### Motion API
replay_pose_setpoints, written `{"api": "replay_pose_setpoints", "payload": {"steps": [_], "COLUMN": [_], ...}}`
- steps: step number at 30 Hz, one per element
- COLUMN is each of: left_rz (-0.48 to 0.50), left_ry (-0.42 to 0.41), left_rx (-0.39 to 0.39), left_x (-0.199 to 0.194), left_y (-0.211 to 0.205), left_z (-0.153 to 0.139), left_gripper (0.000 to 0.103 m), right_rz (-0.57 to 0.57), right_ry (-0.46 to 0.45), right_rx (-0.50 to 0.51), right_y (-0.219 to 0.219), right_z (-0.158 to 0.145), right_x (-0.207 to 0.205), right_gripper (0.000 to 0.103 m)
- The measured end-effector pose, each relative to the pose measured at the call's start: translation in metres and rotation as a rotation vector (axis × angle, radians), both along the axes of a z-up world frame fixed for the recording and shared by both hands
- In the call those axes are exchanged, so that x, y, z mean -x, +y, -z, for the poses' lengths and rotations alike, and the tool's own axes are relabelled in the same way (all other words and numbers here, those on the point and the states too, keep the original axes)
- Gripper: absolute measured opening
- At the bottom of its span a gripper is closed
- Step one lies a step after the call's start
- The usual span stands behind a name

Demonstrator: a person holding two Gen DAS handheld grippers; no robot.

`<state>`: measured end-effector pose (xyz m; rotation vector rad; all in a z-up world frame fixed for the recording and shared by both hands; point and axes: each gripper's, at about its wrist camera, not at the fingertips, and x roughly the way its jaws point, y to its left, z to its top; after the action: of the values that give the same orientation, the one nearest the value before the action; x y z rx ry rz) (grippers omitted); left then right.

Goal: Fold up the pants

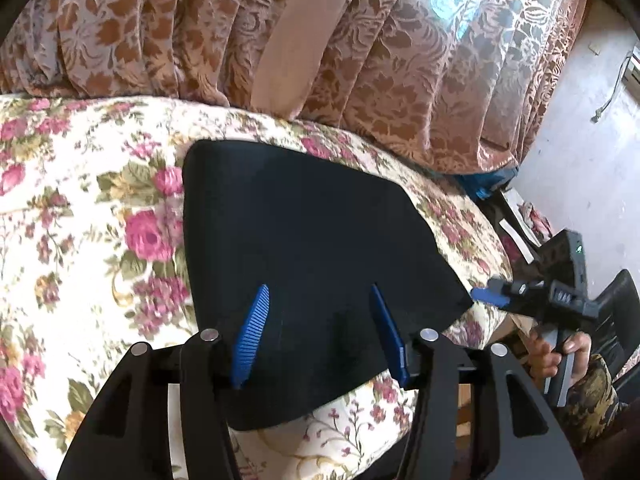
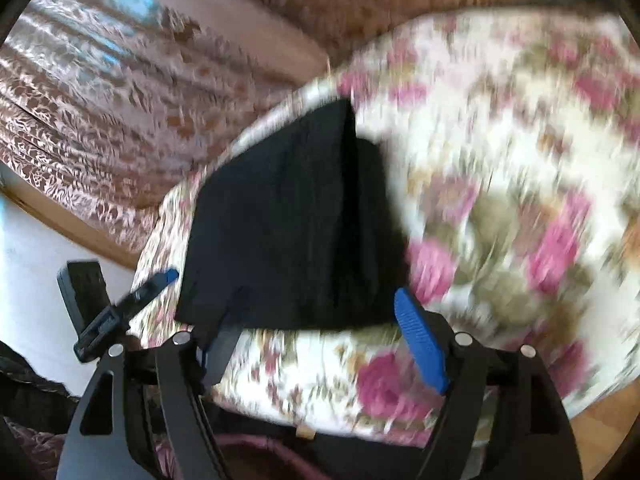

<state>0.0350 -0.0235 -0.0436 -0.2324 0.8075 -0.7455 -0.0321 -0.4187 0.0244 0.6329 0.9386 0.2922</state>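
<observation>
Left gripper (image 1: 320,336) open-jawed over the near edge of folded black pants (image 1: 304,248), lying flat on the floral bed (image 1: 80,208). At 3 o'clock, right gripper (image 2: 320,344), jaws also spread, empty.

Left gripper (image 1: 320,336): black linkage arms, silver rivets, 2 ribbed blue fingers (image 1: 252,330). Right gripper (image 2: 316,340) identical. Bare-skinned hand (image 1: 560,354).
</observation>
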Motion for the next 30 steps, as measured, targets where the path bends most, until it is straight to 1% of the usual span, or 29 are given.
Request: {"api": "replay_pose_setpoints", "payload": {"steps": [1, 2, 5, 6, 8, 9, 10, 11, 13, 14, 15, 16, 19, 20, 21, 23, 24, 25, 26, 27, 29, 30], "left_rz": [-0.007, -0.011, -0.029, -0.025, -0.014, -0.002, 0.010, 0.017, 0.023, 0.016, 0.009, 0.004, -0.010, -0.017, -0.021, -0.028, -0.031, -0.035, -0.040, -0.044, -0.062, -0.068], "left_ry": [-0.004, -0.009, -0.017, -0.018, -0.026, -0.026, -0.024, -0.024, -0.020, -0.033, -0.050, -0.065, -0.104, -0.109, -0.110, -0.109, -0.110, -0.112, -0.116, -0.120, -0.135, -0.141], "left_rx": [-0.001, -0.003, -0.013, -0.015, -0.042, -0.051, -0.061, -0.084, -0.124, -0.161, -0.188, -0.209, -0.269, -0.283, -0.286, -0.290, -0.289, -0.288, -0.288, -0.289, -0.287, -0.284], "left_x": [-0.002, -0.004, -0.008, -0.008, -0.006, -0.005, -0.003, 0.000, 0.004, 0.008, 0.012, 0.015, 0.020, 0.020, 0.020, 0.019, 0.019, 0.019, 0.019, 0.019, 0.019, 0.020], "left_y": [0.000, -0.001, -0.003, -0.005, -0.012, -0.016, -0.020, -0.025, -0.033, -0.038, -0.043, -0.047, -0.061, -0.064, -0.066, -0.066, -0.065, -0.065, -0.063, -0.062, -0.058, -0.056], "left_z": [-0.002, -0.003, -0.004, -0.004, -0.002, 0.000, 0.003, 0.007, 0.016, 0.021, 0.025, 0.027, 0.025, 0.024, 0.022, 0.017, 0.015, 0.012, 0.009, 0.007, 0.001, -0.001], "left_gripper": [0.052, 0.052, 0.052, 0.052, 0.052, 0.052, 0.052, 0.052, 0.052, 0.053, 0.053, 0.057, 0.067, 0.068, 0.070, 0.070, 0.070, 0.070, 0.070, 0.070, 0.075, 0.076], "right_rz": [0.014, 0.029, 0.060, 0.069, 0.078, 0.073, 0.045, 0.040, 0.035, 0.032, 0.034, 0.027, 0.034, 0.033, 0.037, 0.033, 0.041, 0.054, 0.077, 0.085, 0.076, 0.075], "right_ry": [-0.016, -0.024, -0.011, 0.011, 0.048, 0.073, 0.102, 0.108, 0.082, 0.090, 0.101, 0.102, 0.085, 0.075, 0.064, 0.052, 0.045, 0.047, 0.048, 0.040, 0.028, 0.021], "right_rx": [-0.004, 0.008, 0.019, 0.003, 0.000, 0.005, 0.017, 0.036, 0.121, 0.175, 0.207, 0.253, 0.284, 0.301, 0.325, 0.330, 0.337, 0.354, 0.380, 0.363, 0.333, 0.338], "right_y": [-0.003, -0.003, 0.001, 0.002, 0.002, 0.006, 0.011, 0.015, 0.023, 0.027, 0.029, 0.032, 0.035, 0.036, 0.037, 0.038, 0.036, 0.036, 0.034, 0.031, 0.030, 0.030], "right_z": [-0.004, -0.005, 0.001, 0.009, 0.021, 0.027, 0.033, 0.034, 0.032, 0.036, 0.041, 0.049, 0.058, 0.056, 0.055, 0.051, 0.048, 0.047, 0.044, 0.041, 0.035, 0.032], "right_x": [-0.008, -0.019, -0.054, -0.072, -0.090, -0.100, -0.110, -0.113, -0.113, -0.113, -0.115, -0.116, -0.115, -0.114, -0.111, -0.107, -0.105, -0.104, -0.102, -0.098, -0.090, -0.087], "right_gripper": [0.085, 0.086, 0.087, 0.087, 0.087, 0.069, 0.019, 0.013, 0.013, 0.014, 0.015, 0.017, 0.019, 0.020, 0.023, 0.026, 0.033, 0.054, 0.063, 0.074, 0.075, 0.077]}}
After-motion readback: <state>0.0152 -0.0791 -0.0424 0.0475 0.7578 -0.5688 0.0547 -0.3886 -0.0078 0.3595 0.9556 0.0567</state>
